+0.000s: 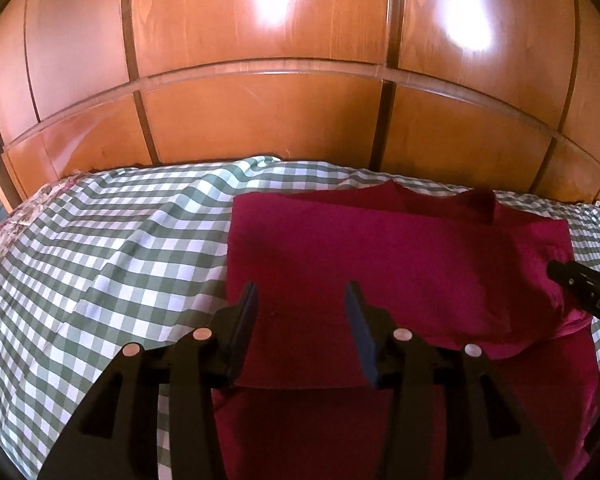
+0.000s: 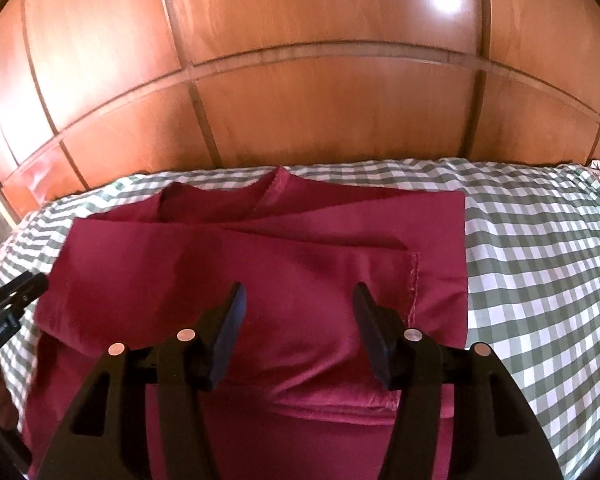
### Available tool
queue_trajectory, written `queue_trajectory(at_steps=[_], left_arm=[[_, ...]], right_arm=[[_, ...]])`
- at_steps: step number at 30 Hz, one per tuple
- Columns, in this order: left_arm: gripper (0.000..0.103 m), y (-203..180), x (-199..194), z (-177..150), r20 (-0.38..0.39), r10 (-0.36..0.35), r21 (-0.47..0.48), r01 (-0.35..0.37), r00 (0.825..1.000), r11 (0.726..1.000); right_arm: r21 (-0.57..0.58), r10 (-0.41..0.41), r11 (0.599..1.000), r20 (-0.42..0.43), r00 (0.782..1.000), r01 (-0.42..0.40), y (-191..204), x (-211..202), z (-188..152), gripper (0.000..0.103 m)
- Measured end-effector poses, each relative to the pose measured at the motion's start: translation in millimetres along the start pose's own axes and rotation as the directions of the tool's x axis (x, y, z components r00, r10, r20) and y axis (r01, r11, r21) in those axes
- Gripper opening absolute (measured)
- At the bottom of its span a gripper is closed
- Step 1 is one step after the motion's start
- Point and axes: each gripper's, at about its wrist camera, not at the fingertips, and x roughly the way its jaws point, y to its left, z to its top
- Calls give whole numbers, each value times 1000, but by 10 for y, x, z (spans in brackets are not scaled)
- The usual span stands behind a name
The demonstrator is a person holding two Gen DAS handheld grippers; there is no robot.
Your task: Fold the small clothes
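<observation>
dark red shirt [image 2: 284,280] lies flat on the bed, on the green-and-white checked bedcover [image 2: 540,280], neckline [image 2: 220,196] at the far side toward the wooden wardrobe [image 2: 300,80]. sides look already folded in: a hemmed edge, probably a sleeve or side panel [image 2: 414,280], lies across the body in the right wrist view, so the shirt reads as a neat rectangle. the near edge forms a rounded fold, and more red cloth runs on below it toward the cameras; can't tell if that part hangs off the bed.

left claw [image 1: 302,320] is spread, nothing between the pads, hovering over the near left part of the shirt. right claw [image 2: 298,320] likewise spread and empty over the near right part; no pad presses on cloth in either view. each claw's tip shows at the edge of the other's view, so the two sit side by side along the same near edge. that pairing makes sense for a wide garment: two grips on one edge keep it straight when lifted.

judgement: mid-fold, lengthwise fold seems done, crosswise fold not yet. next likely needs both claws to pinch the near edge. risk: thin slippery fabric, the folded-in panel could slide open.
</observation>
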Motion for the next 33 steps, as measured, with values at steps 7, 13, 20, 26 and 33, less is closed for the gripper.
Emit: queue_trajectory(at_steps=[7, 13, 20, 26, 33], left_arm=[[46, -35, 402, -177, -96, 25, 34, -22, 995, 999], [47, -39, 416, -210, -72, 31, 31, -28, 997, 999], [51, 32, 29, -233, -53, 18, -9, -19, 998, 1000], [55, 126, -334, -328, -20, 15, -21, -16, 1000, 1000], [55, 158, -622, -562, -19, 4, -28, -5, 1000, 1000]], right_arm=[[-14, -44, 999, -20, 999, 43, -53, 368, -109, 57], [-30, -54, 998, -1, 999, 54, -28, 386, -122, 59], [-39, -44, 998, -7, 999, 44, -12, 364, -115, 76], [-32, -56, 998, -8, 998, 56, 59, 111, -222, 88], [20, -60, 998, -40, 997, 61, -66, -249, -537, 92]])
